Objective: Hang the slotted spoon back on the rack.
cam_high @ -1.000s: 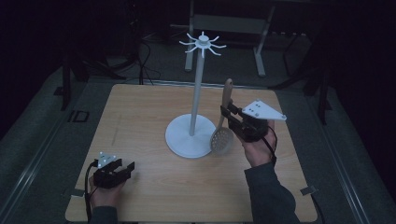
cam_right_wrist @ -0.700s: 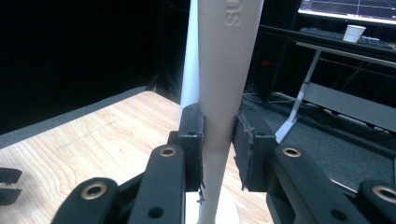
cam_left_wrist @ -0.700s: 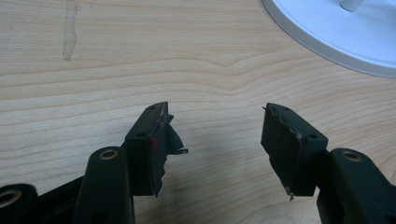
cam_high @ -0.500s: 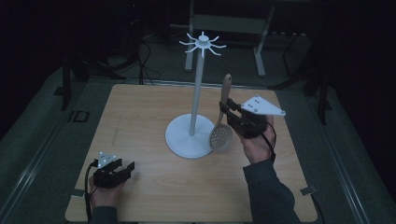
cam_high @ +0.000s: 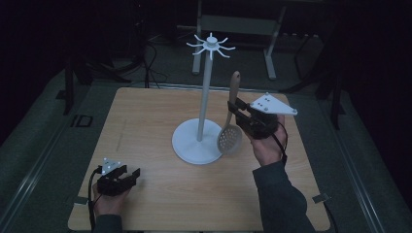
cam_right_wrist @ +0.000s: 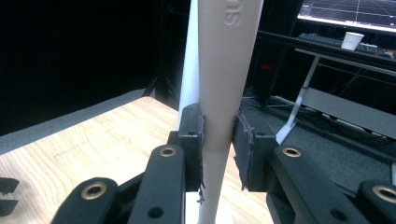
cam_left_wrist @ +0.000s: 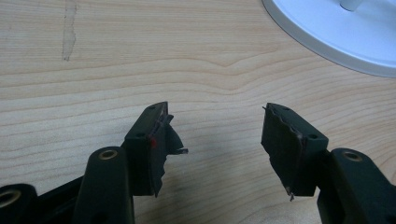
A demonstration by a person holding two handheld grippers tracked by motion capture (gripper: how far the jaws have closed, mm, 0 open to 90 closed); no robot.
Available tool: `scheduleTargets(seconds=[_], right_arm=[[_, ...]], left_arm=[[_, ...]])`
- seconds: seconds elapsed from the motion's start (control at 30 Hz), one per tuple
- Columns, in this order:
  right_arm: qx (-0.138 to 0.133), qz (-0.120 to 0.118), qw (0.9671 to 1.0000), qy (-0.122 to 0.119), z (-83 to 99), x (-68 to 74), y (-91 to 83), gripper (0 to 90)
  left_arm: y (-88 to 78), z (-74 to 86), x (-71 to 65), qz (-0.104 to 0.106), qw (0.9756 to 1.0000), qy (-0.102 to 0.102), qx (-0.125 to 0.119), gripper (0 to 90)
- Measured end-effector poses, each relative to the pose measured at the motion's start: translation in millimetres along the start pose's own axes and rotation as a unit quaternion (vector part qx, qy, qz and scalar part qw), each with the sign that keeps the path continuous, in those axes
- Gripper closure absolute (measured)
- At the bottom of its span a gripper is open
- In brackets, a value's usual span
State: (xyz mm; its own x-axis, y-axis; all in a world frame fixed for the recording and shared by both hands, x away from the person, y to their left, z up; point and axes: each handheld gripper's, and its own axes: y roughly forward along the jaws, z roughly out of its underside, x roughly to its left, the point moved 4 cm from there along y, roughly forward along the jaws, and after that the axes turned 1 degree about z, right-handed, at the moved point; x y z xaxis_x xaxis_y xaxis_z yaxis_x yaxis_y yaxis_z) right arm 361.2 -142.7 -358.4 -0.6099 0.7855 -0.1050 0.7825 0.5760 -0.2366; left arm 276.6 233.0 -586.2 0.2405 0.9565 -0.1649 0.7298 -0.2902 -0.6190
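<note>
Dark room; dim frames and cables beyond the counter at 12 o'clock; a lit monitor and a paper cup (cam_right_wrist: 352, 40) on a far desk in the right gripper view.

Counter (cam_high: 145, 121): 1 pale wood top, bare apart from the items below; a faint stain in the grain shows in the left gripper view.

Stand (cam_high: 199, 145): 1, white, round base near centre, tall pole, crown of short hooks (cam_high: 212, 45) at the top. No utensil hangs on any hook.

Spoon (cam_high: 229, 138): 1, slotted, pale handle. Held upright at 3 o'clock of the stand, bowl down, just beside the base rim; whether the bowl touches the base or counter cannot be told. Handle tip points up, well below the hooks.

Right hand-held gripper (cam_high: 240, 114): 1, clamped on the spoon handle at about mid-length; the right gripper view shows both pads pressed against it.

Left hand-held gripper (cam_high: 127, 175): 1, at 7 o'clock of the stand, low over the counter near the front edge, jaws wide apart, holding nothing.

Step in hand, as judged: carrying the spoon toward the stand, probably to hang it. Next move calls for raising the spoon until the handle end reaches hook height, then bringing it onto 1 hook; a hanging hole in the handle cannot be made out.
</note>
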Motion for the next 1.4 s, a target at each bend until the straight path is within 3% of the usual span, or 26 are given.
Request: scheduleTargets(seconds=[1.4], right_arm=[[0.002,0.005,0.9999,0.013,-29.3,-5.1,21.4,73.7]], left_arm=[[-1.3,-1.1,0.3,0.004,1.0000,-0.001,-0.006,41.3]])
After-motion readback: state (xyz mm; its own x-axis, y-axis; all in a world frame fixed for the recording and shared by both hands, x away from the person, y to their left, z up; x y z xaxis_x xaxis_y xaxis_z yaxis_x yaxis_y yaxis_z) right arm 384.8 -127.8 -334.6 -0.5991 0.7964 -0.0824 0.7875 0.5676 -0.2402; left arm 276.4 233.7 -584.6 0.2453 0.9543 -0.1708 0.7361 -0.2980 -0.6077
